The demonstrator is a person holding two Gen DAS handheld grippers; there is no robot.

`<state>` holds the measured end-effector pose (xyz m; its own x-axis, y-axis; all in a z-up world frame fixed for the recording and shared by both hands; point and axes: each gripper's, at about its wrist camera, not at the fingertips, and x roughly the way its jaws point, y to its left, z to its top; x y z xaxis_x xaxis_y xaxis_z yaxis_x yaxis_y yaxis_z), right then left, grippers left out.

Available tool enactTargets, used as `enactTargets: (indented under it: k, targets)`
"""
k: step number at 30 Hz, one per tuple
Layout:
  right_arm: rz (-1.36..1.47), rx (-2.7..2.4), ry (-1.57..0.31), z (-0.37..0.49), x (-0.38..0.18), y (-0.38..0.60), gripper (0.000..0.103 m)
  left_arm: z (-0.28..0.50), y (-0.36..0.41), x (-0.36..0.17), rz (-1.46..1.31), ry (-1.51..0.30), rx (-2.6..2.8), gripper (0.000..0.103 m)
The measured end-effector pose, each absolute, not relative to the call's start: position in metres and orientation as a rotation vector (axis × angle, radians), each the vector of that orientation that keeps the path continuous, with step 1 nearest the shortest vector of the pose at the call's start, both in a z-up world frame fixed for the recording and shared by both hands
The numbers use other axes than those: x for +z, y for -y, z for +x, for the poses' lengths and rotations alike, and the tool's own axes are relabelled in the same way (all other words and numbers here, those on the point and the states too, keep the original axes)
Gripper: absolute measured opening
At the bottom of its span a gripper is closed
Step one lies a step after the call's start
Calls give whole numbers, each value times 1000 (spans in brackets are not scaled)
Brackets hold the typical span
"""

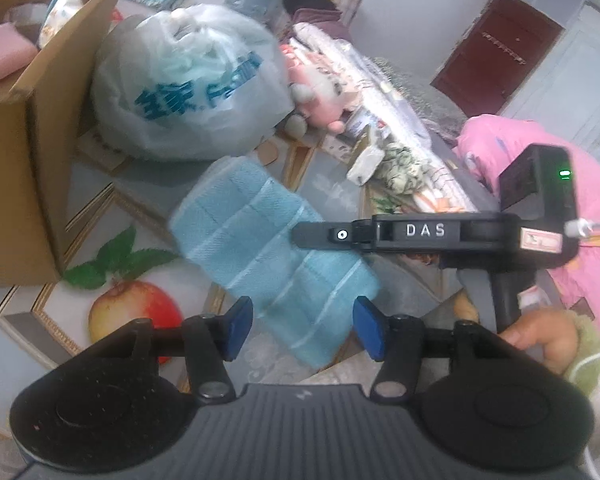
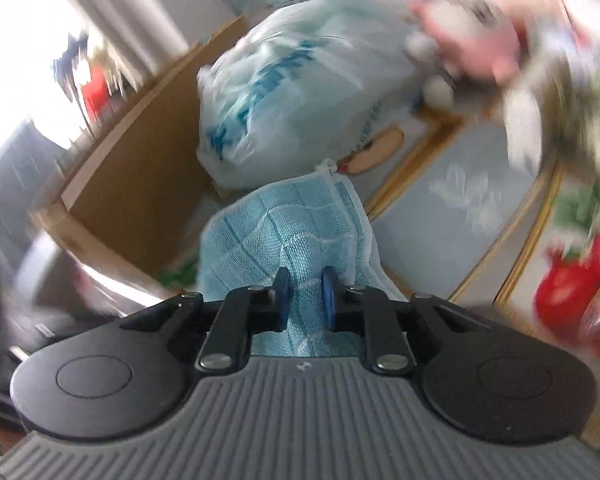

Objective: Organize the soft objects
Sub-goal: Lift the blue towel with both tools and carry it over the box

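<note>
A folded light-blue towel (image 1: 260, 240) hangs above the table, held by my right gripper (image 1: 320, 235), which comes in from the right in the left wrist view. In the right wrist view my right gripper (image 2: 305, 300) is shut on the towel (image 2: 284, 232), its blue pads pinching the cloth. My left gripper (image 1: 302, 330) is open, its blue pads on either side of the towel's lower end without touching it. A cardboard box (image 1: 28, 128) stands at the left with a pink sponge (image 1: 4, 54) inside.
A full white plastic bag (image 1: 188, 84) with blue print sits by the box, also in the right wrist view (image 2: 300, 88). A pink plush toy (image 1: 320, 96), packets and patterned fabric lie behind. A pink quilt (image 1: 540, 152) is at the right. The tablecloth shows fruit prints.
</note>
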<state>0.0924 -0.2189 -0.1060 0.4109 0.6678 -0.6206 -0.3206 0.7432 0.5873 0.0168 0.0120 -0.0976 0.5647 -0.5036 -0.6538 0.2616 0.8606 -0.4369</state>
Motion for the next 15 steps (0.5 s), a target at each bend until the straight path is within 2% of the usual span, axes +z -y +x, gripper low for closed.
enactTargets:
  k: [10,12,15]
  targets:
    - [985,718,-1036,92,-155,266,15,34,8,-104,-296,-906,-455,59]
    - [1063,763,-1033,91,-158,270,15,35,8,-101,-309,-890,-462,69]
    - [1178,846,-1035,92,-163,272,15,36,9,-97,-320,-861,-473,77]
